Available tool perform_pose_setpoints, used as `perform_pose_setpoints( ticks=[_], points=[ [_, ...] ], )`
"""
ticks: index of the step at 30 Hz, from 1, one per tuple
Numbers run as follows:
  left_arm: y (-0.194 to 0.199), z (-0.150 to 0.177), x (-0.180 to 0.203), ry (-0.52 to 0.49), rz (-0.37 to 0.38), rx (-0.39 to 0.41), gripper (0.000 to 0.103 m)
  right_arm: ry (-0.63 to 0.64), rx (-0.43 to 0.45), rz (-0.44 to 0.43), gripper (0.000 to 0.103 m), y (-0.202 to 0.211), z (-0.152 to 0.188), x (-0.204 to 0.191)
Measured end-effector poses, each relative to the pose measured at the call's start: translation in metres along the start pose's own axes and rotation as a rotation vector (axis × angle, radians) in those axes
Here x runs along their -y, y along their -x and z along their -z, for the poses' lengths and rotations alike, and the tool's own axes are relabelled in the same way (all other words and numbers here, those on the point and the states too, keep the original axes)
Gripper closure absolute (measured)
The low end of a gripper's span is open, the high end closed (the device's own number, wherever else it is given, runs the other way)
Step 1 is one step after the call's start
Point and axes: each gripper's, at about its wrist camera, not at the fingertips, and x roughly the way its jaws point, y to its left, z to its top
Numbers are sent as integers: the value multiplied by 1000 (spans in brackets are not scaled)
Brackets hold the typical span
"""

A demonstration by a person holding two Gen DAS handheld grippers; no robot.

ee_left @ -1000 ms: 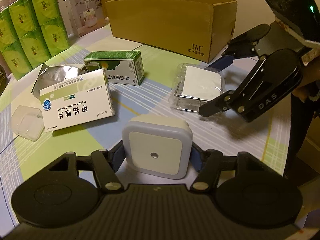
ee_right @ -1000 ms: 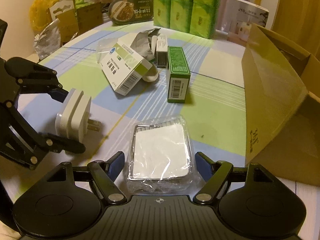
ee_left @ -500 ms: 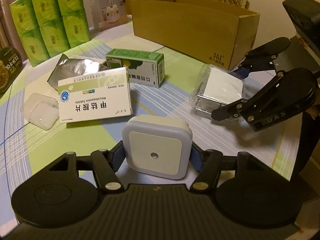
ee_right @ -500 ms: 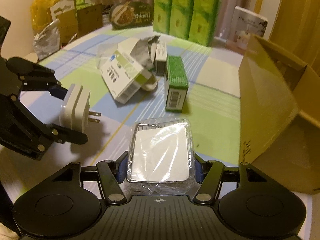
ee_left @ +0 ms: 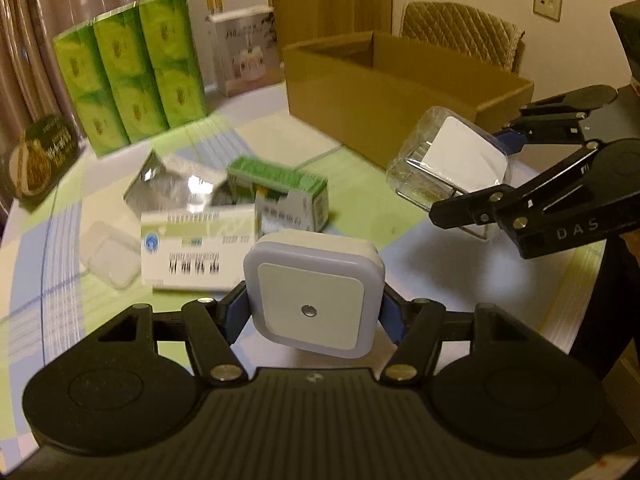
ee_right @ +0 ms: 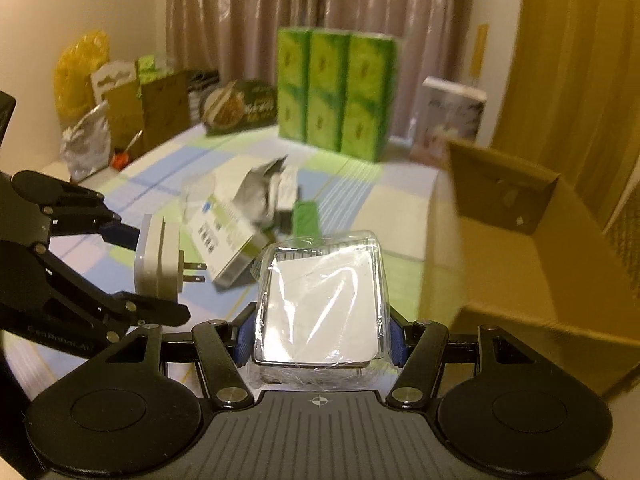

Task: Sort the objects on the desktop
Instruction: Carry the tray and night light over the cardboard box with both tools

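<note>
My left gripper (ee_left: 314, 312) is shut on a white square night light (ee_left: 314, 298), held clear of the table with its face toward the camera. In the right wrist view the night light (ee_right: 158, 256) shows its plug prongs, pinched by the left gripper (ee_right: 156, 272). My right gripper (ee_right: 320, 336) is shut on a clear plastic pack with a white square inside (ee_right: 324, 300), also lifted. From the left wrist view that pack (ee_left: 452, 160) hangs in the right gripper (ee_left: 468, 176) just in front of the open cardboard box (ee_left: 400, 92).
On the checked tablecloth lie a white medicine box (ee_left: 196, 252), a green carton (ee_left: 280, 184), crumpled foil (ee_left: 168, 184) and a small clear case (ee_left: 106, 252). Green tissue packs (ee_left: 132, 72) stand behind. The cardboard box (ee_right: 520, 248) fills the right side.
The right gripper's jaws closed onto the plastic pack and raised it off the table. The left gripper rose with the night light. Both views now look higher across the table.
</note>
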Motion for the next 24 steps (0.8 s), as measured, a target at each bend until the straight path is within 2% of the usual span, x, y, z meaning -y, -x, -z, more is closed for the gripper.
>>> perform_pose_setpoints(
  ticks=[11,19,24],
  points=[
    [0,-70,47,-36,22,78,42,-63,72,128,44,39,-19,85],
    [-31,-128,80,-87,63,126,42,-159,77,212,44,34,-20,159],
    [-56,-158,97,-109,112,143,42,-179,70,225,44,22,-16,184]
  ],
)
